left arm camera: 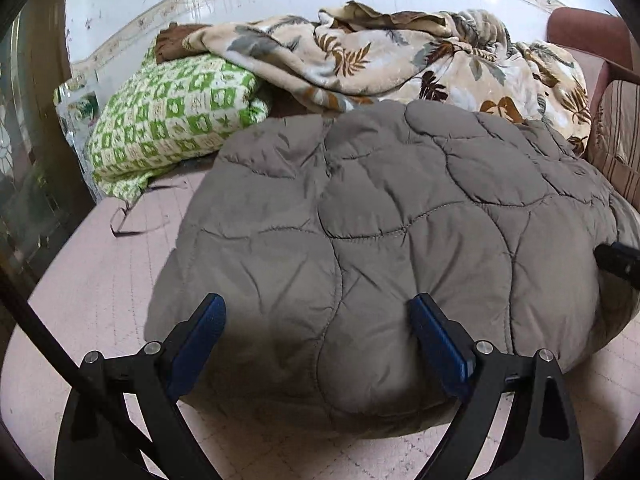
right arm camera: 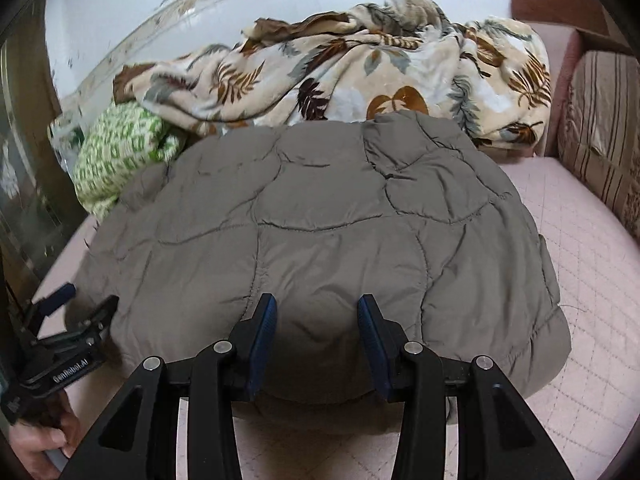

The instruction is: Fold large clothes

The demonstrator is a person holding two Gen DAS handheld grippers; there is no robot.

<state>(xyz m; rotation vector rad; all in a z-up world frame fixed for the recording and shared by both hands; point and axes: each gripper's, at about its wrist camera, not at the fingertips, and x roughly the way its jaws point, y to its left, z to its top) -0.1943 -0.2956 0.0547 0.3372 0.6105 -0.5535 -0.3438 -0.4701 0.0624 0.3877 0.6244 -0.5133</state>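
A grey quilted jacket (left arm camera: 380,216) lies folded into a thick bundle on the pink quilted bed (left arm camera: 92,280). In the left wrist view my left gripper (left arm camera: 318,312) stands wide open at the bundle's near edge, and the padding fills the space between its blue pads without being squeezed. From the right wrist view the left gripper (right arm camera: 82,300) sits at the jacket's left edge, a hand (right arm camera: 44,436) holding it. My right gripper (right arm camera: 318,312) has its pads pressed into a puffed fold of the jacket (right arm camera: 320,220) at the near edge. Its black tip (left arm camera: 618,262) shows at the far right of the left wrist view.
Behind the jacket lie a crumpled leaf-print blanket (left arm camera: 400,56) and a green-and-white checked cloth (left arm camera: 172,120). A striped cushion (right arm camera: 604,128) and a reddish headboard (right arm camera: 560,4) stand at the right. A glass-fronted cabinet (left arm camera: 28,168) borders the left. Bare bed (right arm camera: 600,280) shows right of the jacket.
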